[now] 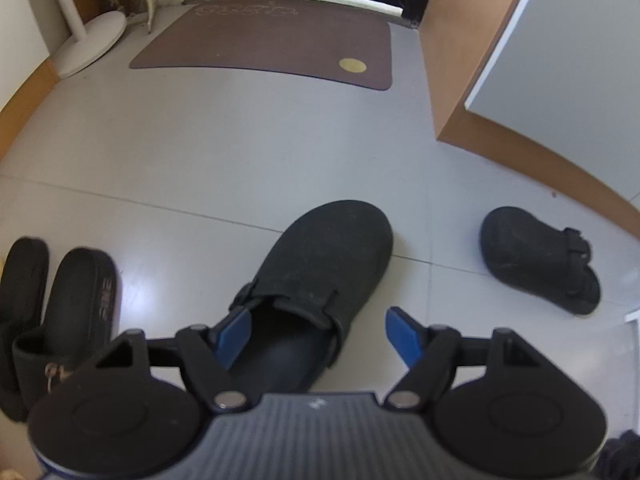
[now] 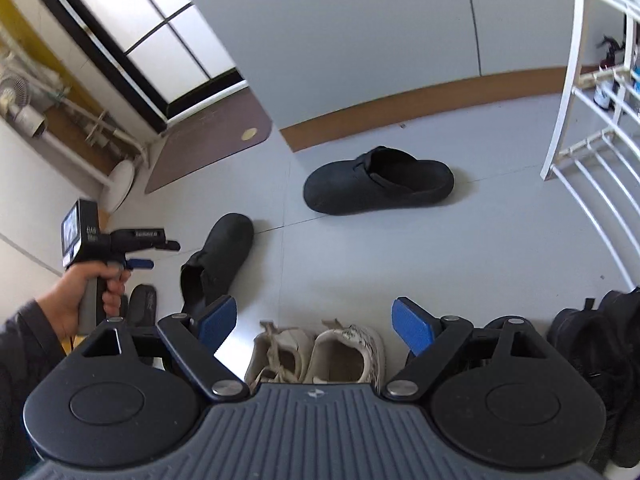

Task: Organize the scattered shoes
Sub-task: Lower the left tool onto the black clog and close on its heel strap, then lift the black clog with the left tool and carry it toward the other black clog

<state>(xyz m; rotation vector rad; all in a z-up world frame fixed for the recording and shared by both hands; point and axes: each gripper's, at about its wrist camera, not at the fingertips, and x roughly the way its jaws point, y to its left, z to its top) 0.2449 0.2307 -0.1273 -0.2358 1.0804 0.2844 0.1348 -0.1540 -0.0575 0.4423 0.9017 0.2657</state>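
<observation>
Two black clogs lie apart on the pale tiled floor [image 1: 168,152]. The near clog [image 1: 320,276] sits directly ahead of the left gripper [image 1: 318,338], its toe pointing away toward the brown doormat [image 1: 264,40] and its open heel end toward the fingers; the gripper's blue pads [image 1: 234,334] stand spread wide with nothing pressed between them, the left pad seen over the clog's heel rim and the right pad over bare floor beside it. The far clog [image 1: 536,260] lies off to the right of the near one, close to the brown skirting of the wall [image 1: 520,148], its toe toward the near clog. At the left edge of the floor in the left wrist view a pair of dark slippers [image 1: 76,304] lies side by side. The right gripper [image 2: 312,324] also has its fingers spread wide and holds nothing; below it a pair of cream sneakers [image 2: 320,352] stands side by side, with black shoes [image 2: 596,344] at its right. A white wire shoe rack [image 2: 592,128] stands by the right side of the floor, just beyond the far clog's heel. Open tile runs between the two clogs and from the near clog up to the doormat; a fan's round base [image 1: 92,40] sits at the mat's left corner.
</observation>
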